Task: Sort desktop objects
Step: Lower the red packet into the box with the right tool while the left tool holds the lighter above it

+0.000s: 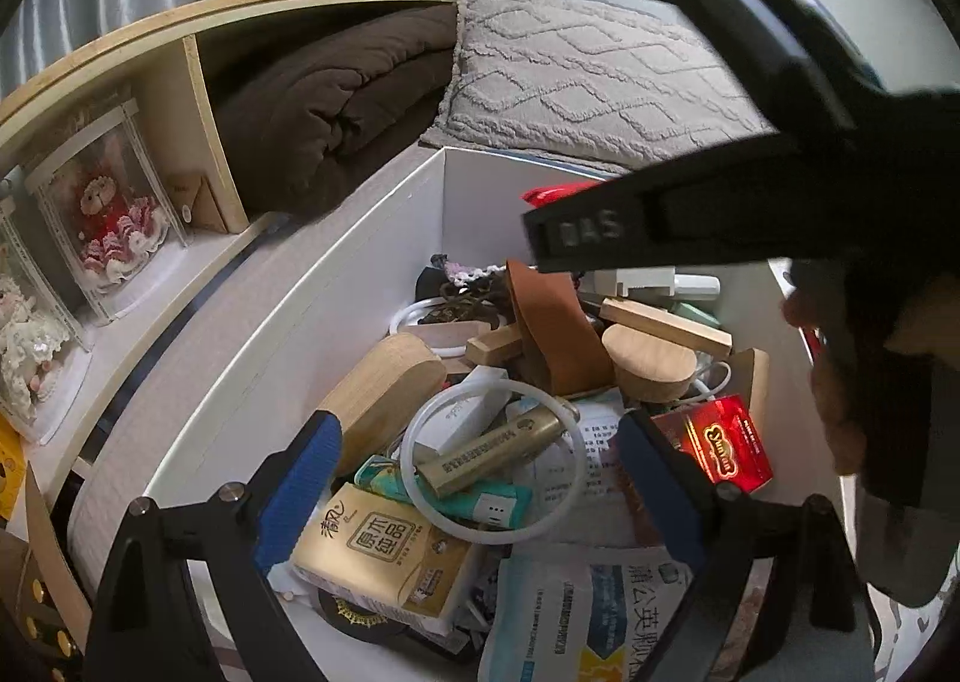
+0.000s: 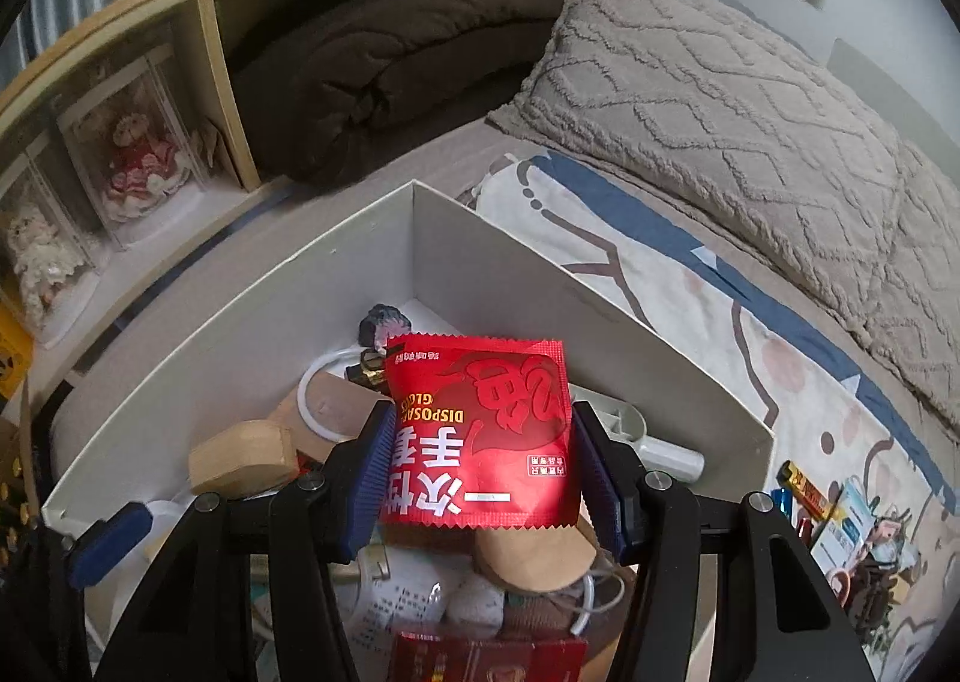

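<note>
Since the right gripper (image 2: 483,472) is only pinching the red glove packet (image 2: 480,436) by its two side edges, I'm thinking the slippery foil could buckle and slide out before it's properly over the white box (image 2: 492,256). It's hanging right above the clutter in there, so a drop probably lands inside anyway, but it might hit the far wall's rim and tip out onto the bed sheet (image 2: 690,322), where a few other bits are lying near the box's right corner.

Other worry: both tools are crowding the same box. From the left wrist view, the right tool is crossing right over the pile, so a bump between them seems possible.

Left gripper (image 1: 480,472) is sitting with its jaws spread wide and holding nothing, blue pads clear on either side of the white ring (image 1: 493,463) and the brass tube (image 1: 504,451) lying in the pile. Right jaws are roughly half open, pressing on the packet.
</note>
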`<action>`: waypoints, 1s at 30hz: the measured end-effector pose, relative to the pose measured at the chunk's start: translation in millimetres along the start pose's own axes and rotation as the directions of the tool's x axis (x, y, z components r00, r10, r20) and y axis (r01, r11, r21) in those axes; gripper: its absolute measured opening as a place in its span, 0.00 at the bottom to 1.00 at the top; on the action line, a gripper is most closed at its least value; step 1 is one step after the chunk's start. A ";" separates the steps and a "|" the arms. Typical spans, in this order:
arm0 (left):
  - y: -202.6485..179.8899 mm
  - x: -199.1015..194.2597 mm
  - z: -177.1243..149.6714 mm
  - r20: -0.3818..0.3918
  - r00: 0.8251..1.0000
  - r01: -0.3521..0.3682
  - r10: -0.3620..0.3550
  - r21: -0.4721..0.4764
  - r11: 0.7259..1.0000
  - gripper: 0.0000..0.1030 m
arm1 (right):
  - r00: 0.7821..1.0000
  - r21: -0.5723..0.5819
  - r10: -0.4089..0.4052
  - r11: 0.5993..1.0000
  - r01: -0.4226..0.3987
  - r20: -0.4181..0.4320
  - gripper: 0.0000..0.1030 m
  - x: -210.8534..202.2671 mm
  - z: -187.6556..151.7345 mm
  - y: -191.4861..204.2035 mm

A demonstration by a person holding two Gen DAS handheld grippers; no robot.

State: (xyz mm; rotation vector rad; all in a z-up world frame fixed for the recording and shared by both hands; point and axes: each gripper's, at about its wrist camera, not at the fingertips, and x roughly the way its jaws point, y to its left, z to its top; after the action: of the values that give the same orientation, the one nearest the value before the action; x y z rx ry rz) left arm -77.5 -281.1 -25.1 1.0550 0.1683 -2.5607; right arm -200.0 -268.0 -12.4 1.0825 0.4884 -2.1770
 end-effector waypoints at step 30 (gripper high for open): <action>18.6 1.4 -0.1 0.014 1.000 -0.024 0.024 -0.044 0.999 0.91 | 0.991 -0.053 -0.094 0.995 0.089 -0.091 0.58 42.6 22.7 19.6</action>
State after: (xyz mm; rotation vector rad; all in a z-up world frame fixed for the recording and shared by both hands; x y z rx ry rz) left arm -71.4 -298.7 -25.7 1.0161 0.2060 -2.5308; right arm -218.4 -311.7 -34.2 1.1600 0.6422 -2.1886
